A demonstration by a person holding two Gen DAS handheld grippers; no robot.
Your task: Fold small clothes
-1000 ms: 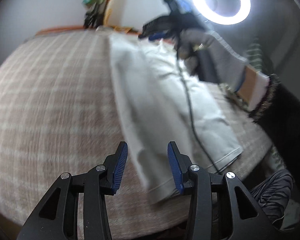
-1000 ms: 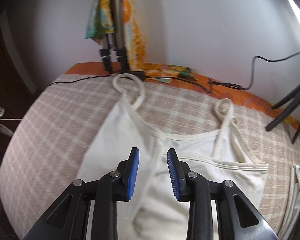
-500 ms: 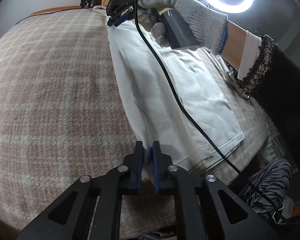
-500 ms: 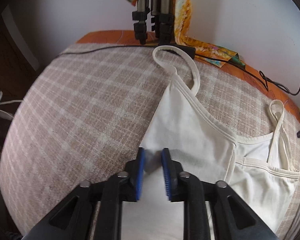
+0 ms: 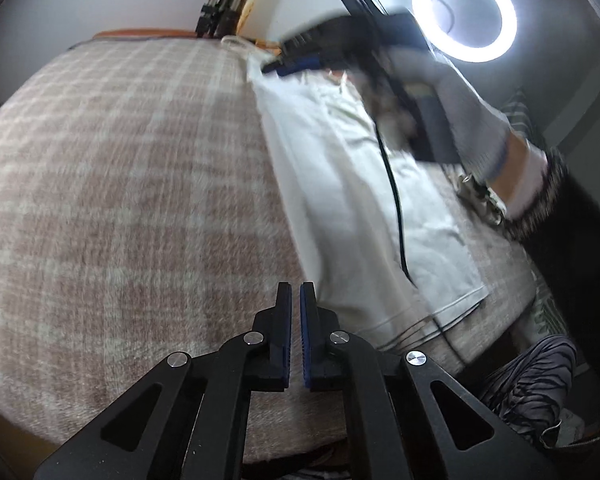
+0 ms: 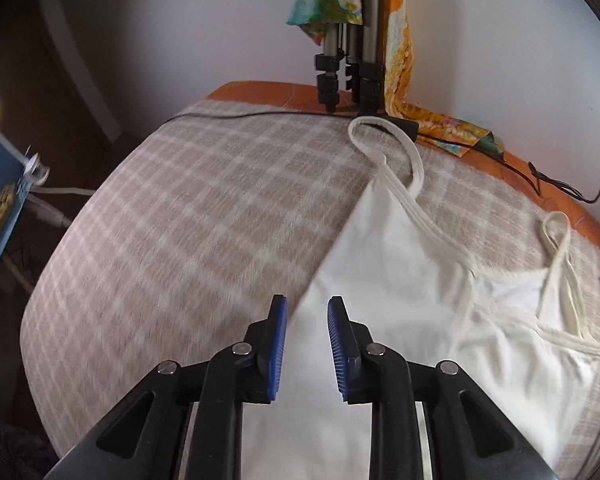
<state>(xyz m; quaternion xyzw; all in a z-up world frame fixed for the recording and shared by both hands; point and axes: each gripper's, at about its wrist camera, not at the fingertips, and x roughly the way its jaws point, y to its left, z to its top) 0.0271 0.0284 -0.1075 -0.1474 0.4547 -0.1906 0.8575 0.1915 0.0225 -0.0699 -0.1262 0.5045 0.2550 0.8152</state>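
White ribbed camisole (image 6: 400, 280) lies on plaid blanket (image 6: 188, 216); left gripper (image 5: 295, 304) clenched empty, right gripper (image 6: 307, 312) parted.

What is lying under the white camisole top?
The white camisole top lies flat on the plaid beige blanket, which shows all around it. Anything else beneath the fabric is covered and cannot be seen.

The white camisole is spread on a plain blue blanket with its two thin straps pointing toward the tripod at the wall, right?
Not quite: the blanket is a beige and white check, not plain blue, as the right wrist view shows. The rest holds: the white camisole lies spread on it, its two thin straps pointing toward the tripod at the wall.
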